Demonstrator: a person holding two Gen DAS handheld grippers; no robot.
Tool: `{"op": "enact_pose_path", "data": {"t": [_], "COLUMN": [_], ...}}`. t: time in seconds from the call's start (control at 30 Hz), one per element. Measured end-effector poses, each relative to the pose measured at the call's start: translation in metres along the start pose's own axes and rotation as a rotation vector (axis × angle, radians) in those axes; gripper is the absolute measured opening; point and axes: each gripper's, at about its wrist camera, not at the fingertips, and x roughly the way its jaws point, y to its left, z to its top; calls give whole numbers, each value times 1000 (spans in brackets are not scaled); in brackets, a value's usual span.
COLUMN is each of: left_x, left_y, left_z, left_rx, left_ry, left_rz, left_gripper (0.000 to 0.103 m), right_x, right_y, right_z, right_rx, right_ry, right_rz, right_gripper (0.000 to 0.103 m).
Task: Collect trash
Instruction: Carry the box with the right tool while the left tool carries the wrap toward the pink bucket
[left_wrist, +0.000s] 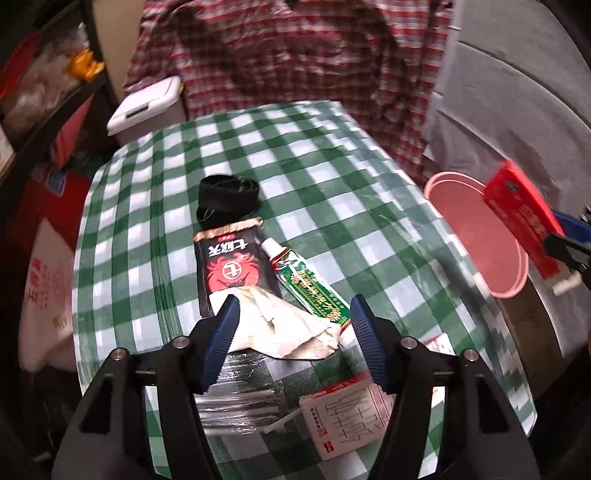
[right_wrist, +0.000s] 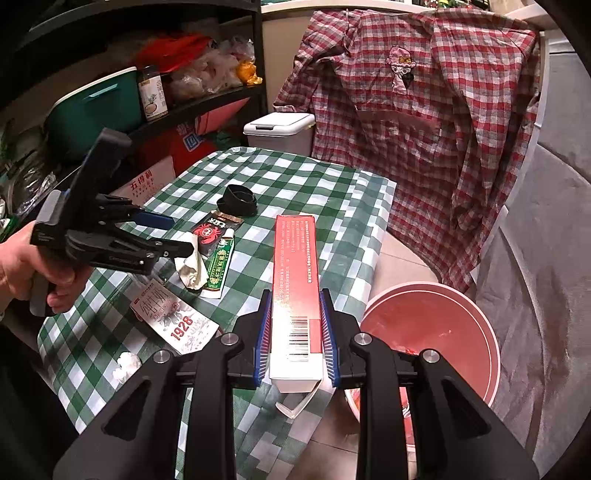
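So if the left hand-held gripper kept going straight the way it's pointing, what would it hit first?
Most likely the crumpled paper, which lies on the checked tablecloth between the open left hand-held gripper's fingers; the black sachet lies just beyond. Depth is uncertain.

A desk (right_wrist: 295, 177) draped in green-and-white checked cloth serves as the landmark. Behind its far edge hangs a red plaid shirt (right_wrist: 424, 122) with a small embroidered figure on the chest. At the desk's far left corner stands a white lidded bin (right_wrist: 280, 131). Left of the desk, a dark shelf unit (right_wrist: 207, 99) holds a teal tub (right_wrist: 92, 110), a brown jar (right_wrist: 151, 94) and plastic bags (right_wrist: 207, 74).
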Motion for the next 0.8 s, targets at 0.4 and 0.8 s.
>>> {"op": "enact_pose_path", "data": {"t": [0.4, 0.8], "left_x": [12, -46], "left_y": [17, 13], "left_z": [2, 20], "left_rx": [-176, -167], "left_ry": [32, -175], "left_rz": [-40, 9], "left_gripper": [4, 3], "right_x": [-7, -20], "right_y": [-19, -26], "right_z": [-4, 0], "right_rx": [41, 85], "right_ry": [-12, -68], "right_rz": [-18, -62], "right_gripper": [25, 25]}}
